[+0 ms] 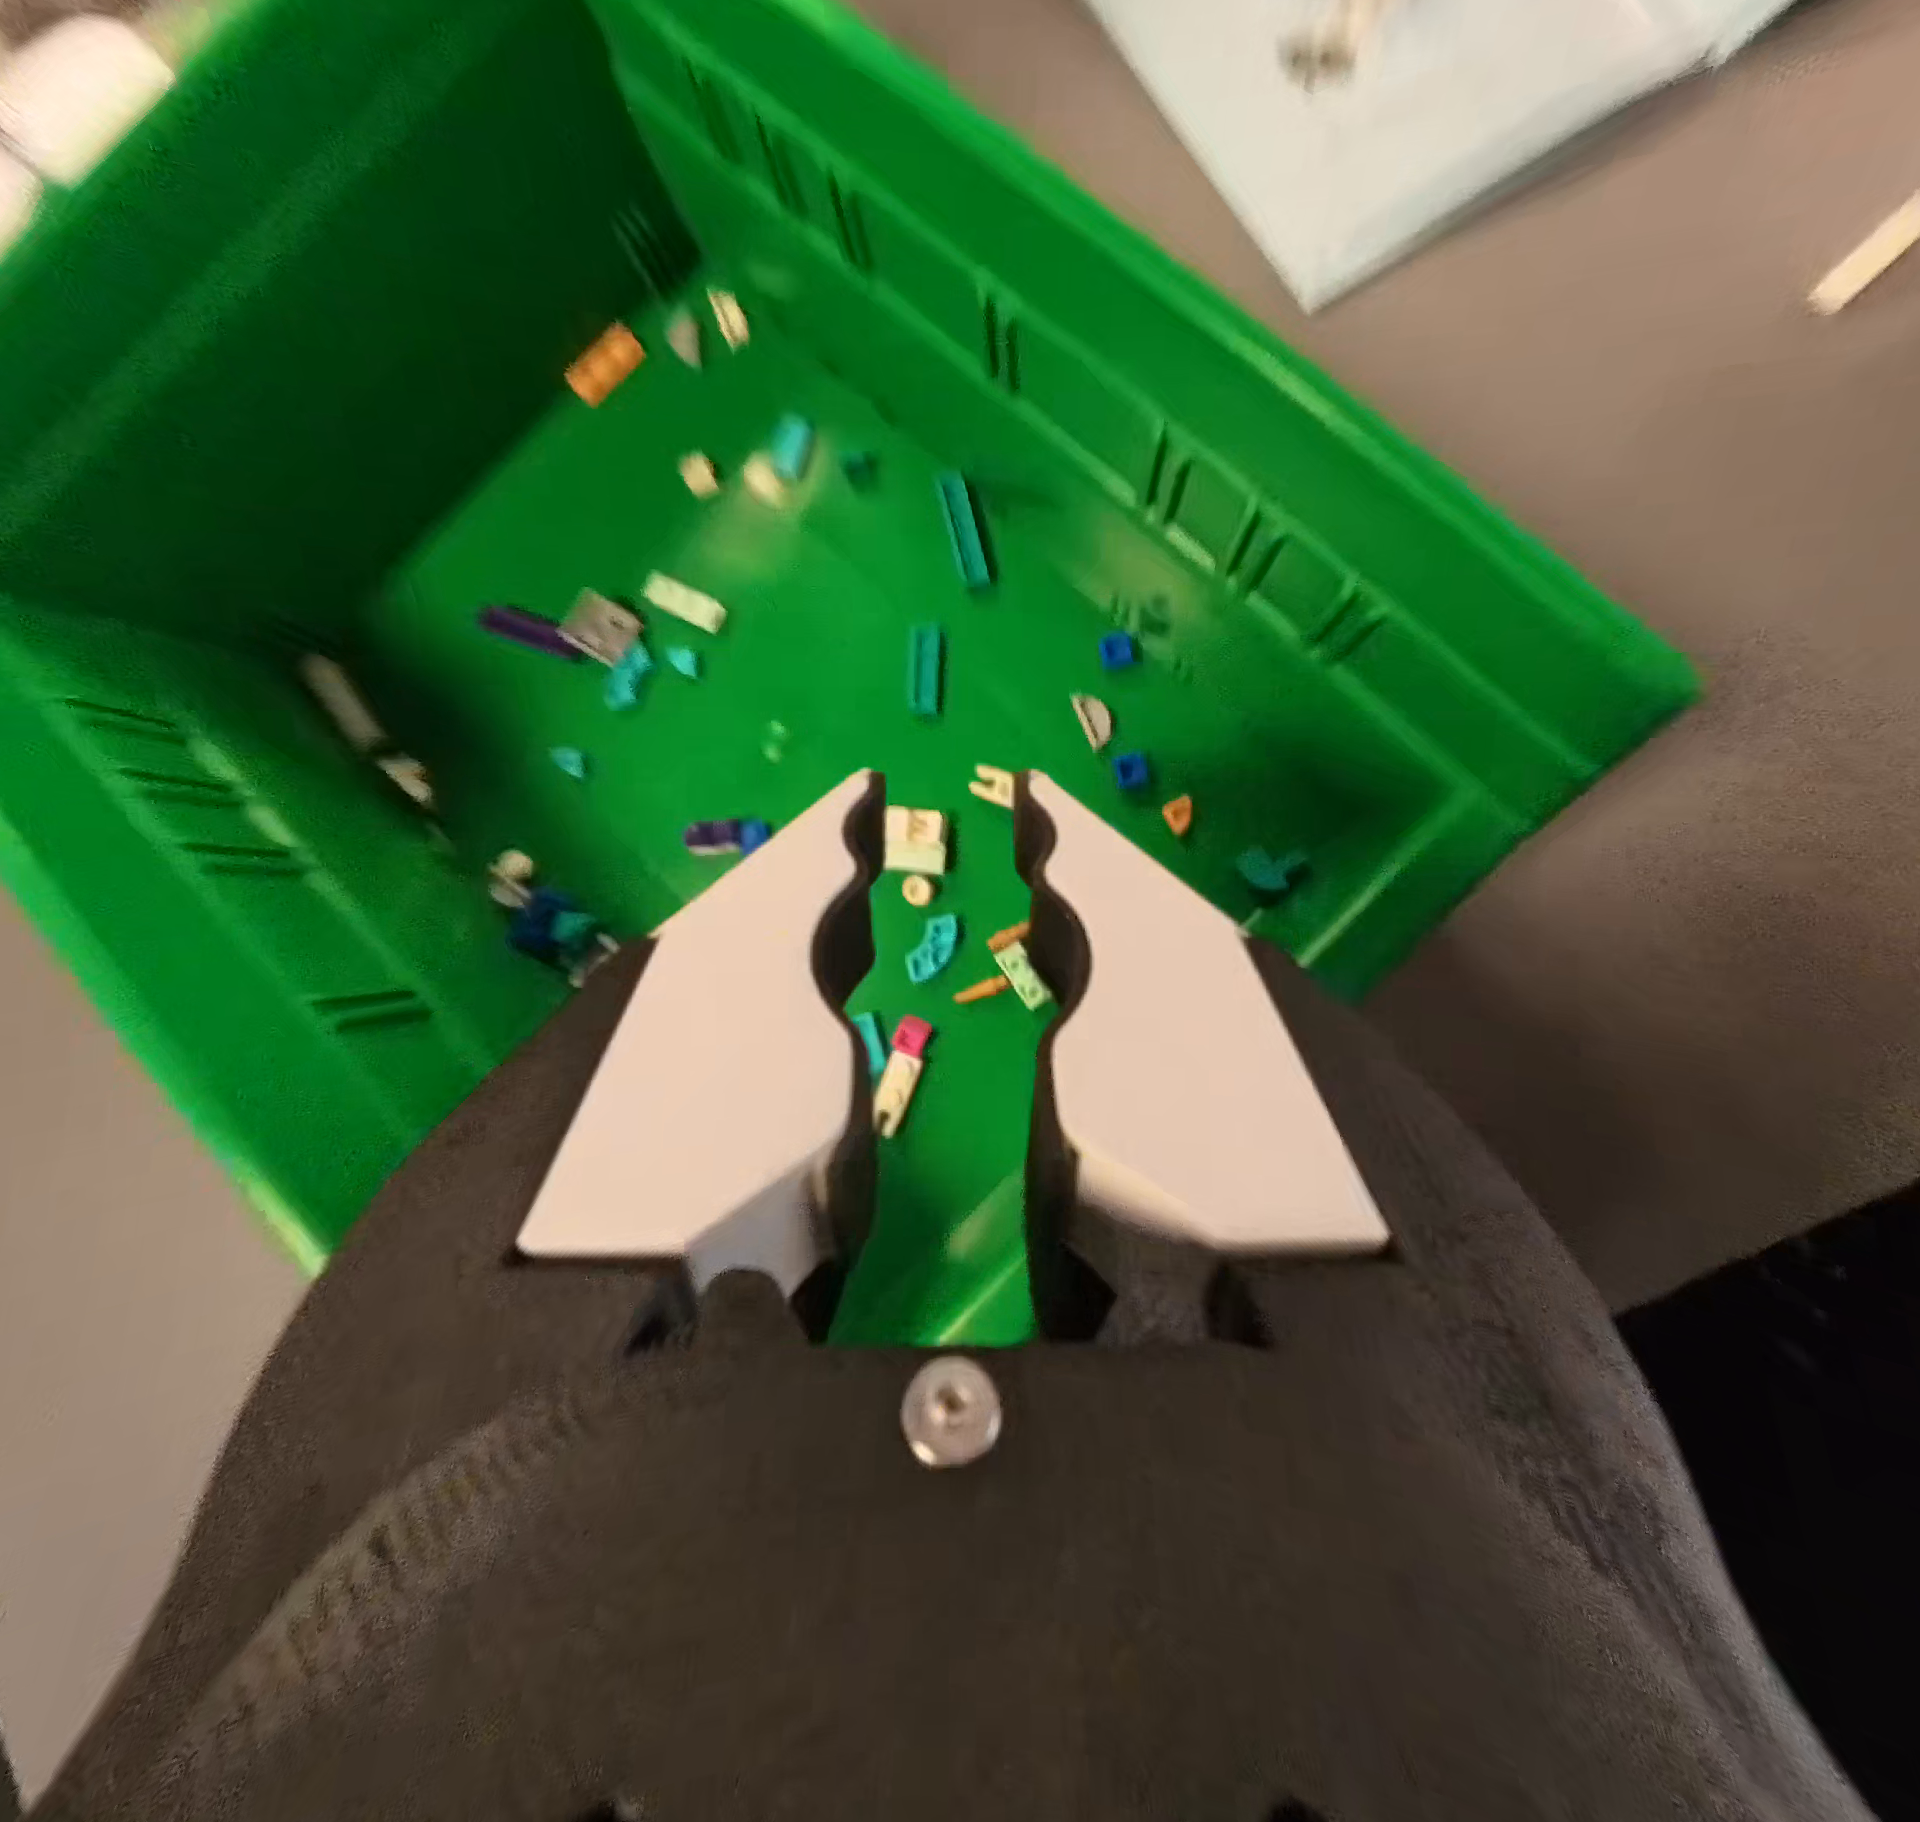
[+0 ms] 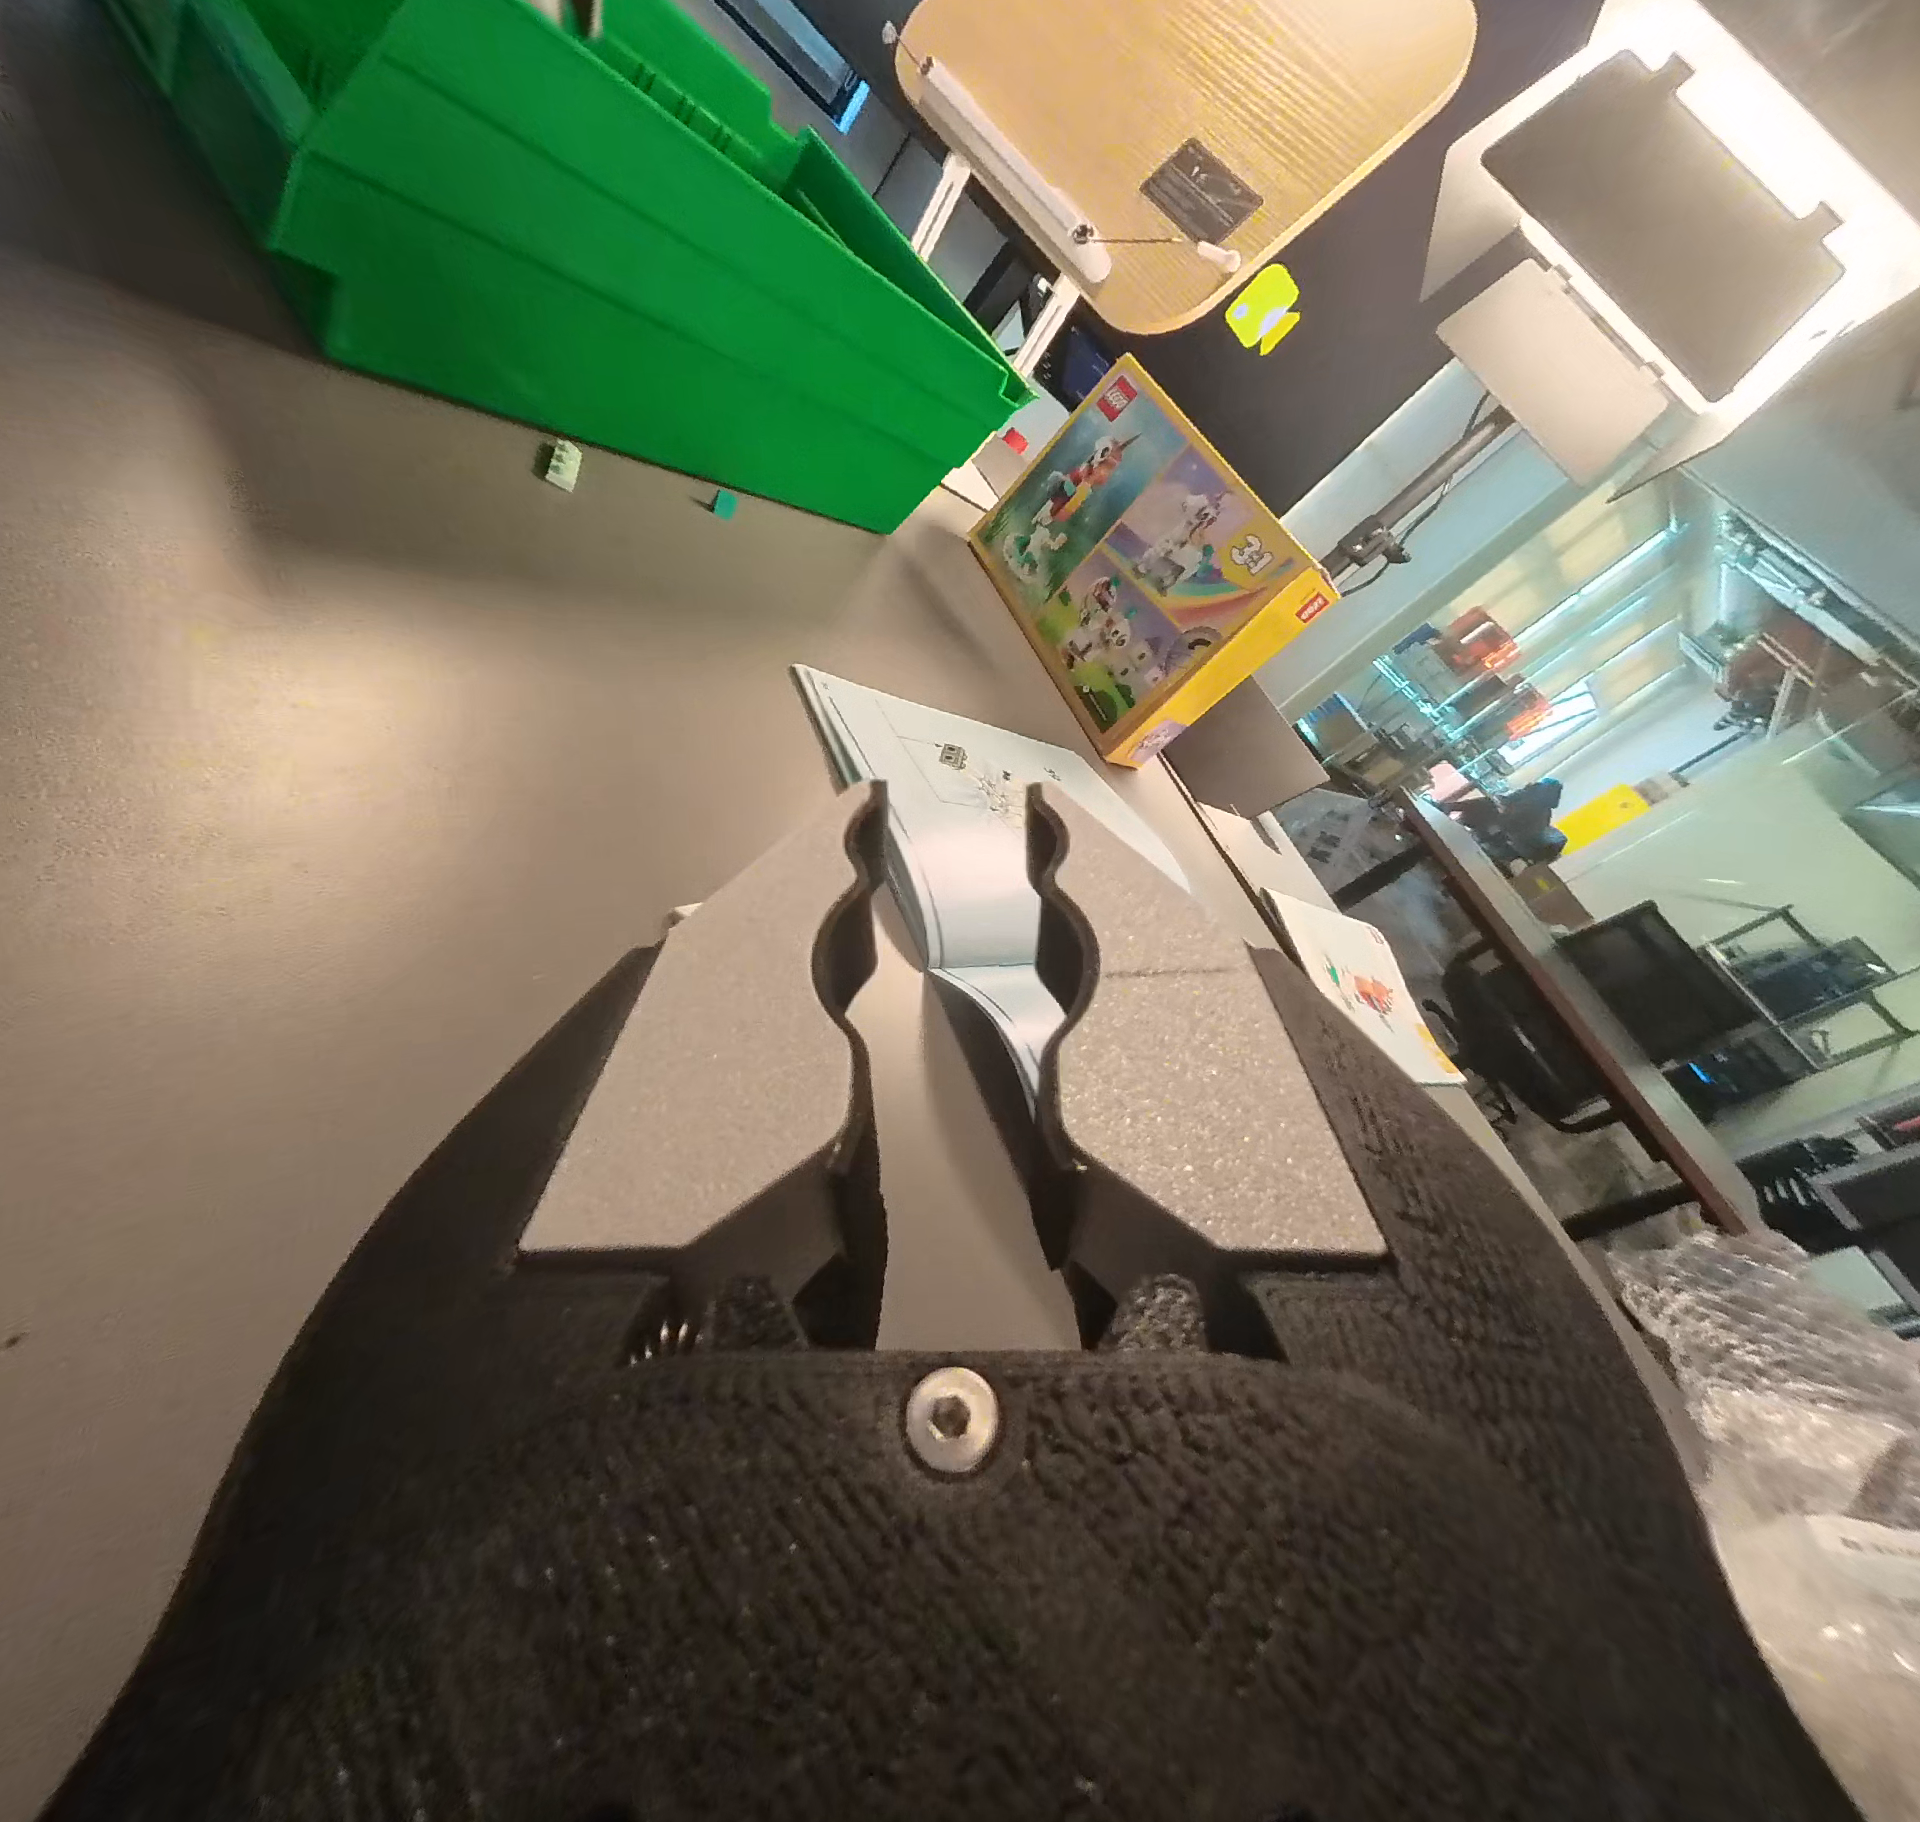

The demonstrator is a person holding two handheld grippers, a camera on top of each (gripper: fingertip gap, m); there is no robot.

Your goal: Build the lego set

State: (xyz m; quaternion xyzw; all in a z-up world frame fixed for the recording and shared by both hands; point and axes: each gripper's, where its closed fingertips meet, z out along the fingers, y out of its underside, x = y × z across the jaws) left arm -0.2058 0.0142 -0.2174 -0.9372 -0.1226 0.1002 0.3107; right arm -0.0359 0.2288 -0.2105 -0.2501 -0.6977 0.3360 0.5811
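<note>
Lego pieces [image 1: 940,666] lie scattered in the green bin [image 1: 1226,484]. My left gripper [image 1: 954,783] hovers above them, released and empty. My right gripper [image 2: 956,790], also released, sits near the instruction booklet [image 2: 971,785].

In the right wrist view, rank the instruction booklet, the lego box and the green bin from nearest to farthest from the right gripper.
1. Instruction booklet, right at the right gripper tips.
2. Lego box, beyond, upper right.
3. Green bin, far upper left.
</note>
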